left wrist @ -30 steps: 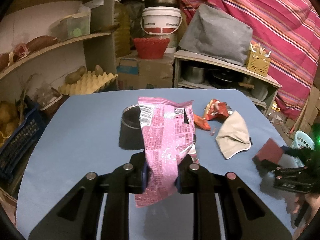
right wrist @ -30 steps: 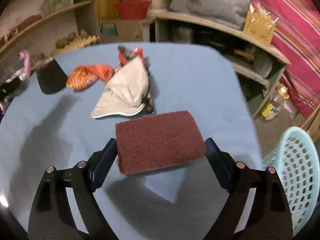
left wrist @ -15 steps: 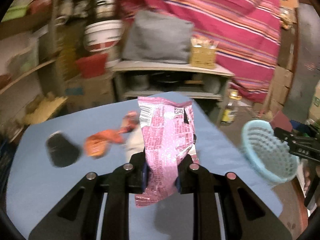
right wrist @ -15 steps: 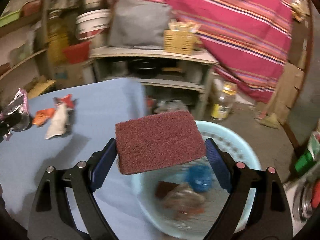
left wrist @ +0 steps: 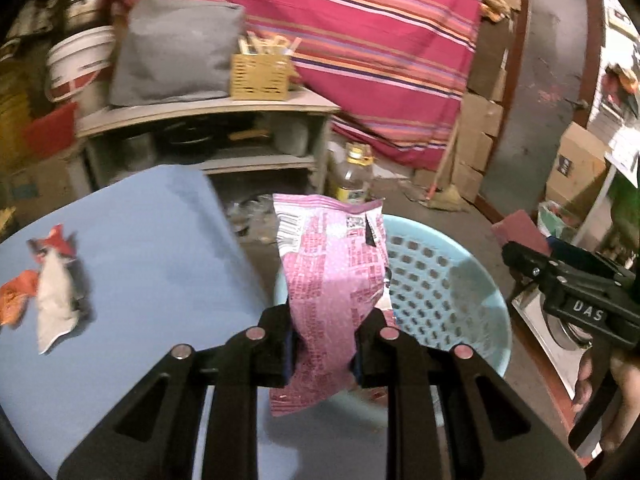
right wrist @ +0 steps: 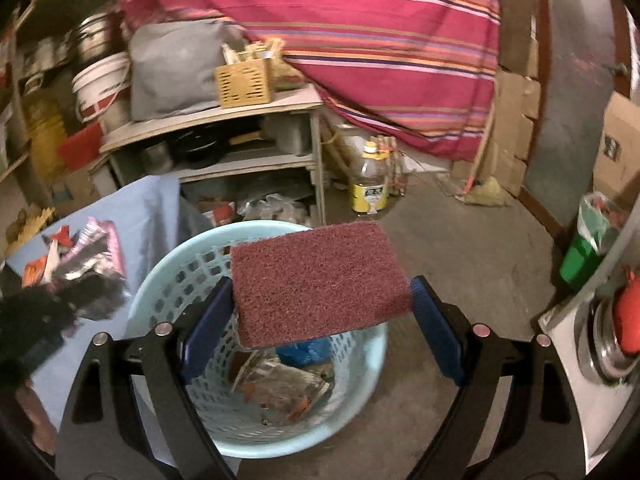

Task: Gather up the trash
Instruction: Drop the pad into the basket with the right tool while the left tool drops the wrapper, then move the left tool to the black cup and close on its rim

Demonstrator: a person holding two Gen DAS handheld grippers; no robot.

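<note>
Left wrist view gives me one blue desk (left wrist: 132, 240), and beside its edge one pale blue basket (left wrist: 448, 280) standing on the floor. My left claw (left wrist: 324, 344) grips a single pink snack wrapper (left wrist: 332, 276), upright and hanging over the near rim of the basket; its jaws have just been easing apart, the wrapper between them. My right claw (right wrist: 320, 320) stands wide, clamped on one maroon scouring pad (right wrist: 320, 280), held flat above the basket, whose bottom holds several crumpled wrappers. On the desk I count two orange-red wrappers (left wrist: 16, 300) and one whitish cloth piece (left wrist: 52, 300) bunched together. Behind stand one shelf unit (left wrist: 208, 136), a striped cloth (left wrist: 380, 40) and one oil bottle (right wrist: 370, 184).
</note>
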